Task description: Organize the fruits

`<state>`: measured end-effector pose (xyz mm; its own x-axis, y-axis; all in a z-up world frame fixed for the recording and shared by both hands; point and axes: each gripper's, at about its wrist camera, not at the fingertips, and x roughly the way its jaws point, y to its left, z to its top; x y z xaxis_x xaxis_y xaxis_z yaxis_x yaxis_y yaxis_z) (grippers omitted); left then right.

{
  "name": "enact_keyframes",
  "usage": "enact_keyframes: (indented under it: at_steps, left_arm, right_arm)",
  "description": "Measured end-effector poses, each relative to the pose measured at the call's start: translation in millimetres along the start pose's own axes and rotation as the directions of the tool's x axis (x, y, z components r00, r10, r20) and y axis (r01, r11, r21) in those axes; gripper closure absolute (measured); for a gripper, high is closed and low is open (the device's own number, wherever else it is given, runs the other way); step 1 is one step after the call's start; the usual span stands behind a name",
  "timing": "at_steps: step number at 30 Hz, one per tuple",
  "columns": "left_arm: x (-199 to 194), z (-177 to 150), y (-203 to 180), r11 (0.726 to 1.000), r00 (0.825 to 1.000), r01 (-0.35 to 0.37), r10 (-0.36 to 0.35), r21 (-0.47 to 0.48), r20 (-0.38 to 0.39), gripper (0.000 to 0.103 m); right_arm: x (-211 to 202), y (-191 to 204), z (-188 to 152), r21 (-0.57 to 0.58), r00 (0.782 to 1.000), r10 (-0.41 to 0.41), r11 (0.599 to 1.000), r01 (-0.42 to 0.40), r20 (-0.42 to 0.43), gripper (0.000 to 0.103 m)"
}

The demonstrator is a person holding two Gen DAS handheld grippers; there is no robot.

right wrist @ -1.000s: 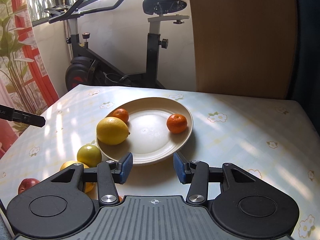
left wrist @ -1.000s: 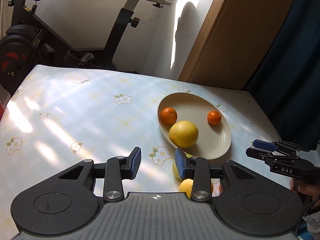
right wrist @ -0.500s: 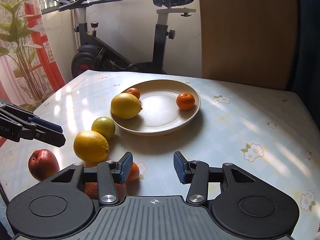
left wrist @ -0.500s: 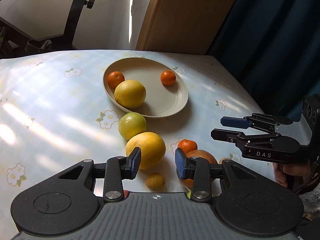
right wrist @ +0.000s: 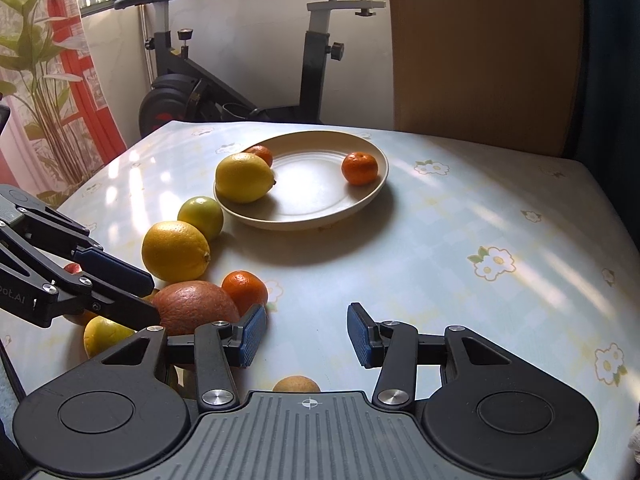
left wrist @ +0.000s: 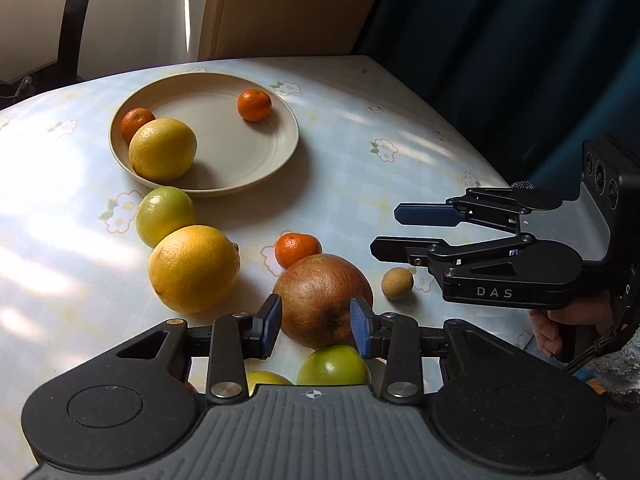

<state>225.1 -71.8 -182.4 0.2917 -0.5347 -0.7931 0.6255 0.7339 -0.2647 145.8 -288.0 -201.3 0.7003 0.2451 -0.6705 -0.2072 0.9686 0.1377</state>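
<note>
A beige plate point(left wrist: 280, 152) point(right wrist: 372, 196) holds a lemon point(left wrist: 162, 149) and two mandarins point(left wrist: 254, 105). On the cloth lie a green citrus point(left wrist: 164, 216), a yellow orange point(left wrist: 194, 268) point(right wrist: 175, 251), a mandarin point(left wrist: 297, 249) point(right wrist: 244, 288), a brown-red fruit point(left wrist: 322, 300) point(right wrist: 192, 306), a small tan fruit point(left wrist: 397, 283) point(right wrist: 296, 384) and green fruits point(left wrist: 332, 366). My left gripper point(left wrist: 315, 326) is open, its pads on either side of the brown-red fruit without touching it. My right gripper point(right wrist: 306, 334) point(left wrist: 384, 232) is open and empty above the tan fruit.
An exercise bike point(right wrist: 240, 72) stands beyond the table's far edge. A wooden panel point(right wrist: 480, 52) and a dark curtain point(left wrist: 500, 40) are at the back right. A red curtain and a plant point(right wrist: 48, 80) are on the left.
Both grippers have pulled back toward the near edge and lowered. My left gripper has swung right, and its open pads have come around the brown-red fruit. The fruits have not moved.
</note>
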Motion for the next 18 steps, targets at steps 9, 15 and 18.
enact_keyframes:
  at_steps: [9, 15, 18]
  left_arm:
    - [16, 16, -1, 1.0, 1.0, -0.007, 0.007, -0.028, 0.013, 0.051]
    - [24, 33, 4, 0.992, 0.992, -0.12, 0.121, -0.049, 0.033, 0.052]
    - [27, 37, 11, 0.991, 0.994, -0.109, 0.111, -0.074, 0.026, 0.056]
  right_arm:
    - [0, -4, -4, 0.005, 1.0, 0.001, 1.0, -0.001, -0.001, 0.061]
    - [0, -3, -7, -0.013, 1.0, 0.009, 1.0, -0.009, -0.012, 0.061]
    - [1, 1, -7, -0.036, 1.0, 0.023, 0.999, -0.024, -0.022, 0.061]
